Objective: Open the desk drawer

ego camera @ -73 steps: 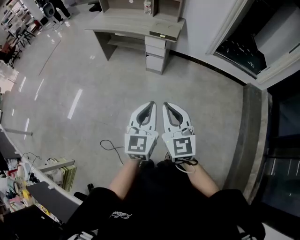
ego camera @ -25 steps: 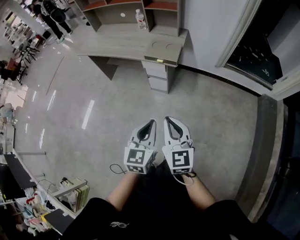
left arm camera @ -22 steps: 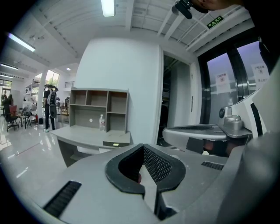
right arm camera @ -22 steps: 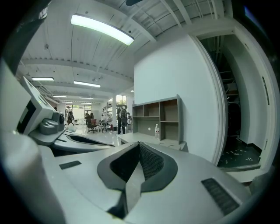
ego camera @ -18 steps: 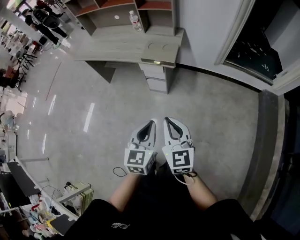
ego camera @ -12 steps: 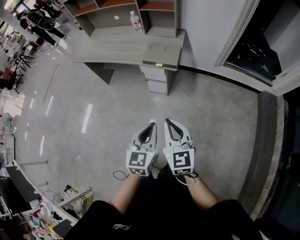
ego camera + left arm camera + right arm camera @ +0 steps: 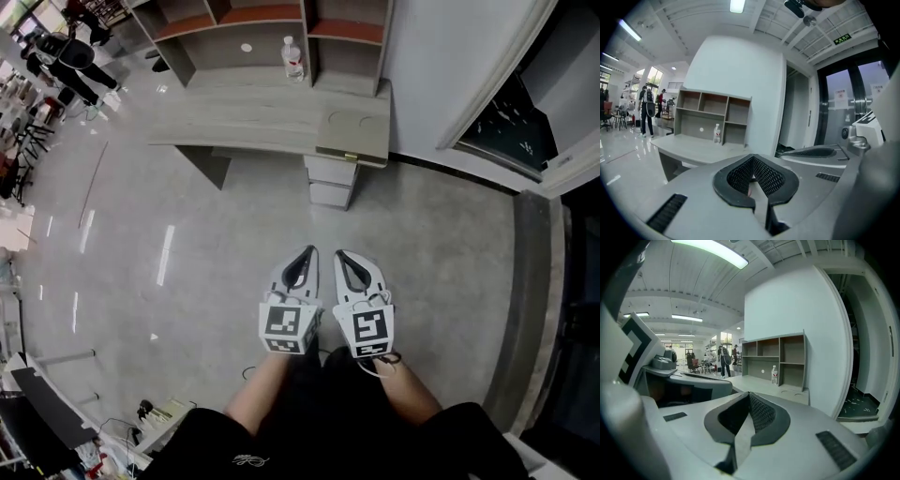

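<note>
Closer to the desk, both tools shut tight

Both grippers have come nearer to the desk (image 7: pixel 246 127) than a moment ago, and the desk now looks bigger in the head view. Its top is long and flat, made of pale grey wood with thin lines in it, and two round rings (image 7: pixel 349 122) are marked near its right end. Under that end sits the stack of drawers (image 7: pixel 334 182). They are boxy with plain flat fronts, and none is pulled out. They are well apart from the tools, with bare floor between.

On the back of the desk stands a shelf (image 7: pixel 262 26) of square open boxes, grey outside and reddish brown on the flat boards. A small clear bottle (image 7: pixel 294 59) stands upright in front of it. The floor (image 7: pixel 187 253) is smooth, grey and shiny, with long streaks of light on it. A plain white wall (image 7: pixel 427 66) stands to the right of the desk.

The left gripper (image 7: pixel 307 251) is smooth, rounded grey plastic, with a cube (image 7: pixel 287 324) of black and white squares at its back. Its black bumpy pads (image 7: pixel 740 174) meet at the tip, so it is clenched on nothing. The right gripper (image 7: pixel 339 253) looks the same. It is also squeezed shut, holds nothing and touches nothing
</note>
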Demonstrator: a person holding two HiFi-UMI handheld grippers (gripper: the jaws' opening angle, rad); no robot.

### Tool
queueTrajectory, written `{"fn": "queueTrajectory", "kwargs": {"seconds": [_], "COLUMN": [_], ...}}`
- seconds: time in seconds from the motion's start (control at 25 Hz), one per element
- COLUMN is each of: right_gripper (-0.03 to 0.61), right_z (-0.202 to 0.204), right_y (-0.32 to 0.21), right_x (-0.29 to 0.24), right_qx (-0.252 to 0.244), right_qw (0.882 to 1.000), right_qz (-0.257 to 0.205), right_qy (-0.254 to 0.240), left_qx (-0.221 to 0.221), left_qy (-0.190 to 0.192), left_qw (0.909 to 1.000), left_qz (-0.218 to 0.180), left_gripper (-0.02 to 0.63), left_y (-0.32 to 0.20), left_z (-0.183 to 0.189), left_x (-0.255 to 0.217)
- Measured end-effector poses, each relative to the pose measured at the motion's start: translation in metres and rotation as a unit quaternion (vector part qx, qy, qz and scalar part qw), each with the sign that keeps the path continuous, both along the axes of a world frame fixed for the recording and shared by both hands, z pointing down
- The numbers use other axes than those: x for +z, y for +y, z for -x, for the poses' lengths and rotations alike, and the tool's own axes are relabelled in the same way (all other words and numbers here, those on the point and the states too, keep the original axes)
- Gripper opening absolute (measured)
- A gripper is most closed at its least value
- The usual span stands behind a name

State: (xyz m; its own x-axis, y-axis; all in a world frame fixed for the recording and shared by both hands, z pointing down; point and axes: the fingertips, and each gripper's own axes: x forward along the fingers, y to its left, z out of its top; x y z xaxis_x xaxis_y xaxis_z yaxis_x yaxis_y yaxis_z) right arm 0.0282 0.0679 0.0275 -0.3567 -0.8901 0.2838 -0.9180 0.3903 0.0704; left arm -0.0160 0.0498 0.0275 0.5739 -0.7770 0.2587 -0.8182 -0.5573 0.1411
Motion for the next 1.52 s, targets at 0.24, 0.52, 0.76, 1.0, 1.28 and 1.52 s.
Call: {"fn": "queueTrajectory", "kwargs": {"seconds": [0.24, 0.52, 0.76, 1.0, 1.28, 1.52], "right_gripper": [0.006, 0.006, 0.006, 0.006, 0.006, 0.006], "right_z": [0.054, 0.069, 0.049, 0.03, 0.024, 0.005], "right_y": [-0.03, -0.051, -0.088, -0.142, -0.19, -0.221], "right_x": [0.003, 0.022, 0.09, 0.164, 0.24, 0.285], "right_qx": [0.038, 0.075, 0.083, 0.081, 0.06, 0.073], "right_qw": [0.999, 0.996, 0.994, 0.994, 0.996, 0.996], "right_qz": [0.016, 0.042, 0.068, 0.069, 0.052, 0.032], "right_qy": [-0.002, 0.007, 0.02, 0.034, 0.029, 0.025], "left_qx": [0.019, 0.053, 0.076, 0.066, 0.071, 0.059], "left_qy": [0.004, 0.036, 0.036, 0.01, 0.016, -0.003], "left_qw": [0.9997, 0.9967, 0.9941, 0.9968, 0.9973, 0.9982], "left_qz": [0.012, 0.049, 0.068, 0.045, -0.008, 0.0], "left_gripper": [0.005, 0.005, 0.005, 0.005, 0.005, 0.005], "left_y": [-0.033, -0.067, -0.114, -0.157, -0.209, -0.243], "left_z": [0.06, 0.072, 0.043, 0.035, 0.018, 0.005], "left_x": [0.012, 0.045, 0.12, 0.19, 0.247, 0.306]}}
